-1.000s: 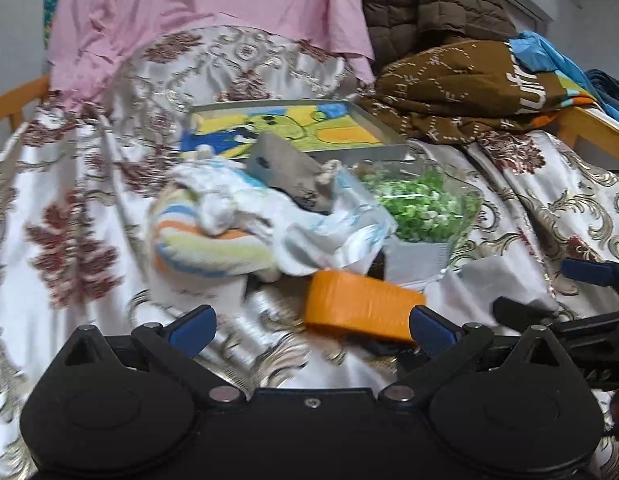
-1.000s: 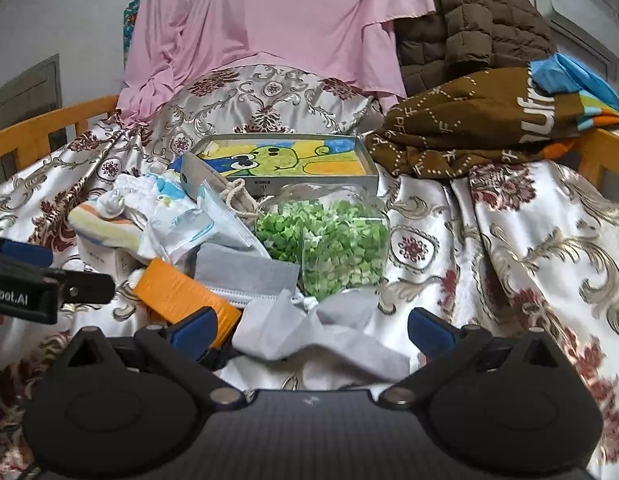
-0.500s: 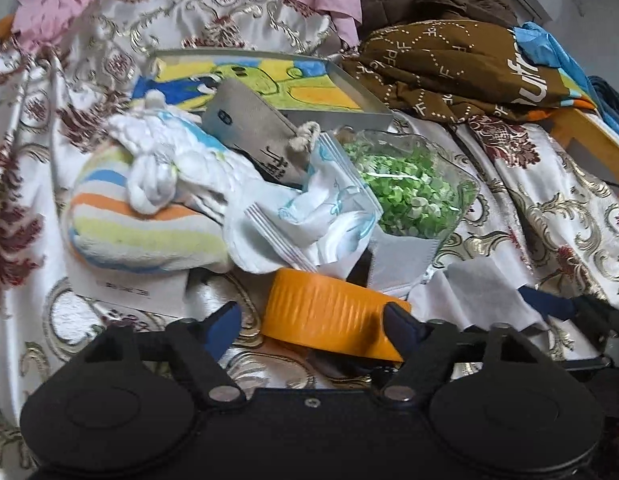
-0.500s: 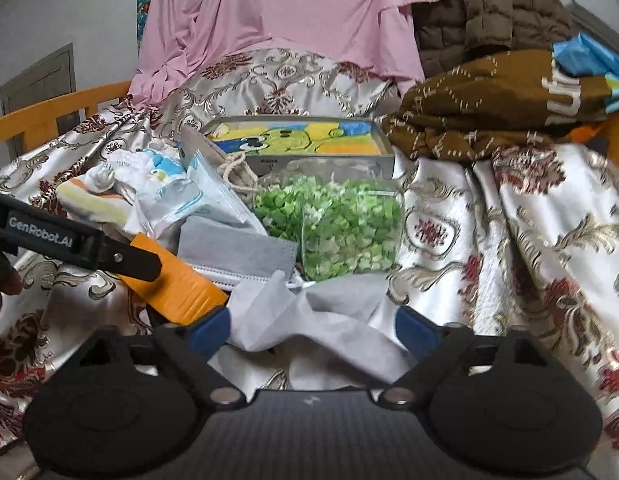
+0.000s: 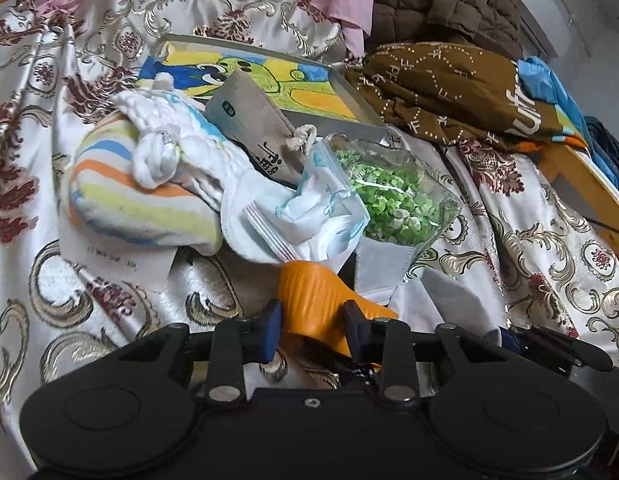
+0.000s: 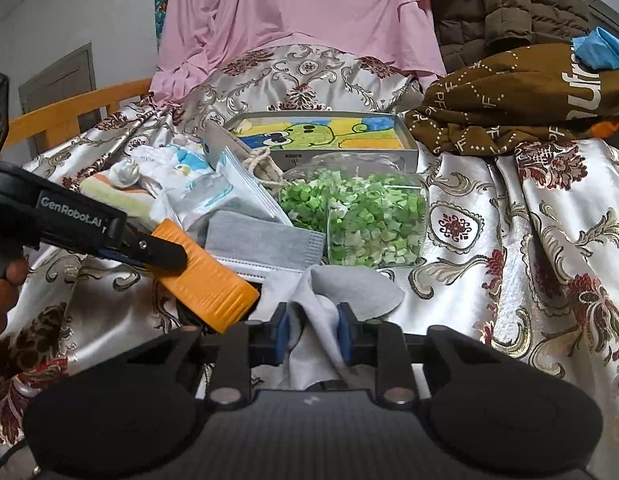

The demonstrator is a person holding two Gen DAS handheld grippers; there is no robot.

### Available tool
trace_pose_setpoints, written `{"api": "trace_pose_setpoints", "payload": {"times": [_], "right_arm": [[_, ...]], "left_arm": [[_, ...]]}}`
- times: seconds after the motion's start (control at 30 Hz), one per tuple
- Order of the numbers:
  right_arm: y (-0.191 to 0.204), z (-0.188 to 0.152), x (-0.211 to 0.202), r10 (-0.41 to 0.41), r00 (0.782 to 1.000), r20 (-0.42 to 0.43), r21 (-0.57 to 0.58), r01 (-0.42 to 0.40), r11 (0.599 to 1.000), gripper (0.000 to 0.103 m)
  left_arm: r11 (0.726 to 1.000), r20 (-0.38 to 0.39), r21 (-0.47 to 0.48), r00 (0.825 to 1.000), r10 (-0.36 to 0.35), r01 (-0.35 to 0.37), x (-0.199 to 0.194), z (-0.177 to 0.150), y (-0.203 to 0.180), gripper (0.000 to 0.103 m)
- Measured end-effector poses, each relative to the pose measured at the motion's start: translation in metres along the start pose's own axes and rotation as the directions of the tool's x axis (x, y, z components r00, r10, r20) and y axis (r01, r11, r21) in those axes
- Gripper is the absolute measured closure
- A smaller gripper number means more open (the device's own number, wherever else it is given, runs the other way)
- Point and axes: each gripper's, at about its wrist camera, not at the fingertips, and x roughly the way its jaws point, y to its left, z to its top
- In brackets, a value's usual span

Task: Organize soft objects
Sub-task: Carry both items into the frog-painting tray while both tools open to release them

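Both views are evenly and softly lit, with weak shadows. Sheen is seen on the satin cloth (image 6: 509,208). Strong fisheye bending is shown toward dark corners.

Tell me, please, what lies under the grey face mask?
The grey face mask rests on a second, whitish mask whose edge shows along its near side, beside the orange item. Whatever lies deeper is covered.

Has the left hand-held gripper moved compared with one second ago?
Yes. The left hand-held gripper advanced rightward toward the grey mask and shut on the orange case.
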Motion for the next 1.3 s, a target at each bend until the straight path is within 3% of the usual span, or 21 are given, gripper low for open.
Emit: {"api": "trace_pose_setpoints", "payload": {"times": [0.43,0.8,1.03,1.17,1.3], "right_arm": [[0.004,0.007,-0.019,0.004,0.996,0.087,-0.026,-0.002,1.0,0.089],[0.02,0.025,-0.058,0.054,0.971,0.234,-0.09,-0.033,0.995,0.089],[0.029,0.072,-0.067,0.108,0.954,0.281,-0.084,-0.088,0.993,0.089],[0.035,0.123,-0.036,0.16,0.949,0.272,-0.118,-0.132,0.984,0.089],[0.038,0.178,0.018,0.223,0.941,0.254,-0.162,-0.186,0.969,0.089]], "left_arm": [[0.996,0.151,0.086,0.988,-0.004,-0.01,-0.066,-0.023,-0.011,0.072],[0.997,0.232,0.061,0.971,-0.05,0.036,-0.118,0.007,-0.007,0.072],[0.991,0.241,0.128,0.971,0.002,-0.034,-0.147,0.086,-0.002,0.072],[0.98,0.194,0.147,0.976,0.102,-0.132,-0.144,0.156,0.004,0.072],[0.97,0.263,0.153,0.954,0.143,-0.187,-0.119,0.217,0.013,0.071]]}}
